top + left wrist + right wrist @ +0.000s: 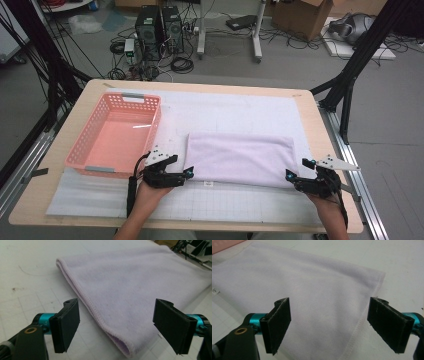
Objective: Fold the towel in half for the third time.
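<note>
Two grippers sit at the near corners of a pale lilac towel, which lies folded flat on a white gridded mat covering the wooden desk; the towel is toward the right of the mat, its long edges running across the desk. The left gripper is at the towel's near left corner, held in the person's left hand; in the left gripper view its jaws stand wide apart, with the towel's folded, stitched corner between them and nothing gripped. The right gripper is at the near right corner, held in the right hand; in the right gripper view its jaws are likewise wide, the towel's hemmed right edge lying between them, untouched. A pink perforated basket stands on the left of the desk, just beside the towel's left end; beyond the desk, cables and computer towers sit on the floor.
</note>
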